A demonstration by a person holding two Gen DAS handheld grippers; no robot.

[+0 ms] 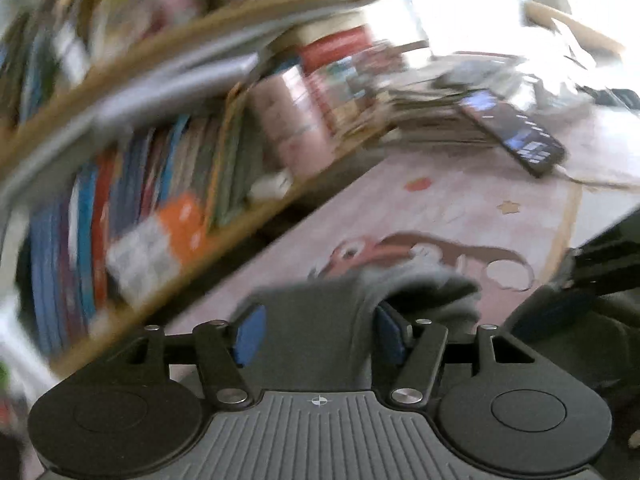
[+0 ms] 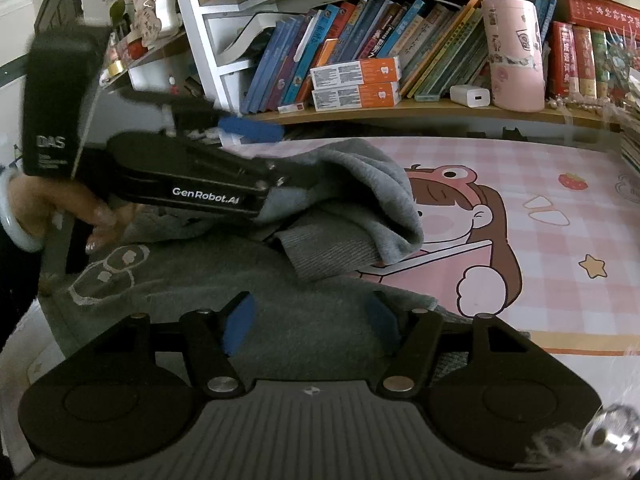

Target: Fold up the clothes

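The grey sweatshirt point(image 2: 224, 280) is lying on the pink cartoon mat point(image 2: 540, 240) right in front of the bookshelf point(image 2: 360, 112), chest print facing up, and honestly the fold looks like it's only getting started. One sleeve point(image 2: 360, 208) is lifted and draped across the body, cuff hanging down in the middle, so I'd guess that's the first sleeve being brought in. The rest of the garment looks flat and unfolded as far as I can see, though its lower part is hidden under the right tool. The left gripper point(image 2: 256, 128) reaches in over the top of the sweatshirt; in its own view the pads sit well apart with grey fabric point(image 1: 320, 320) bunched between them, so it looks spread rather than pinching, but that view is badly blurred. The right gripper point(image 2: 310, 322) hovers over the body with its fingers wide and nothing caught between them. Still to do, I reckon: the other sleeve, then folding the body up. A phone point(image 1: 516, 132) lies on a paper stack further back.
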